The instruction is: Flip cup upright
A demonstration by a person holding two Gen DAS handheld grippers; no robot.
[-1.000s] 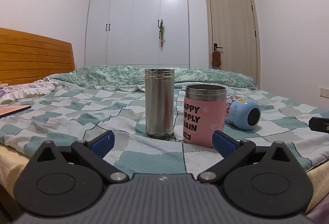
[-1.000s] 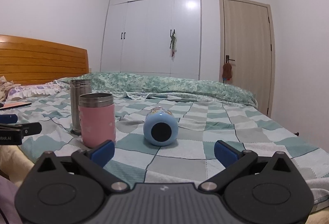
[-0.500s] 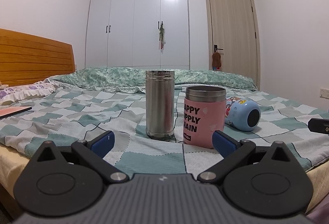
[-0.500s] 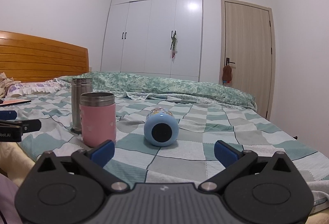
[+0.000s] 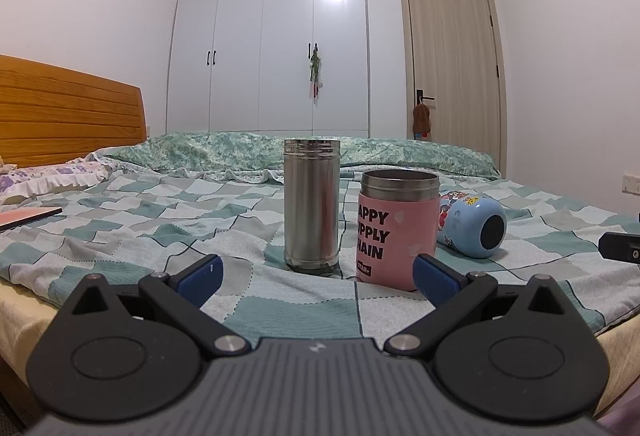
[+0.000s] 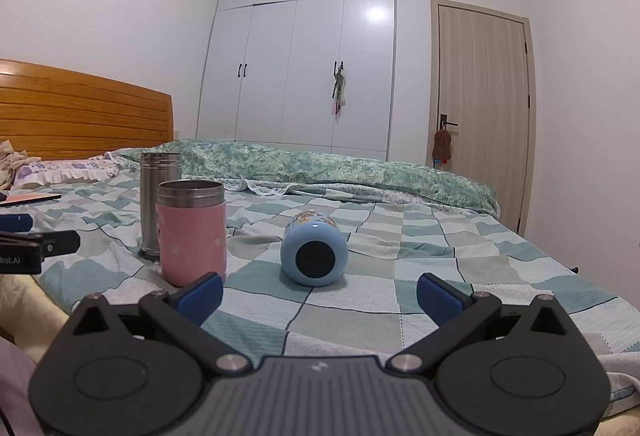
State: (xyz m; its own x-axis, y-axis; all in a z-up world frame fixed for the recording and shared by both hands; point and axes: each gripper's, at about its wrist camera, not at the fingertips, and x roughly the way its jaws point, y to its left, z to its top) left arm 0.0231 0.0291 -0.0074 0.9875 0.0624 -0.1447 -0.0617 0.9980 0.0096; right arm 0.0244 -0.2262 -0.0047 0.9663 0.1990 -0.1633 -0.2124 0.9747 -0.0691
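A light blue cup (image 6: 314, 252) with cartoon print lies on its side on the checked bedspread, its dark round end facing my right gripper; it also shows in the left wrist view (image 5: 474, 227). A pink cup (image 5: 394, 230) with black lettering stands upright, also in the right wrist view (image 6: 191, 230). A steel cup (image 5: 312, 203) stands upright behind it, also in the right wrist view (image 6: 157, 207). My left gripper (image 5: 316, 276) is open and empty, short of the steel and pink cups. My right gripper (image 6: 318, 294) is open and empty, short of the blue cup.
The bed's near edge (image 5: 24, 300) runs just below the grippers. A wooden headboard (image 5: 68, 115) and pillows are at the left, with a flat book (image 5: 24, 215) on the bedspread. A folded green quilt (image 6: 320, 165) lies at the far side.
Both views have drifted slightly upward, with the cups sitting a bit lower in the frames. The cups have not moved and both grippers stay open.
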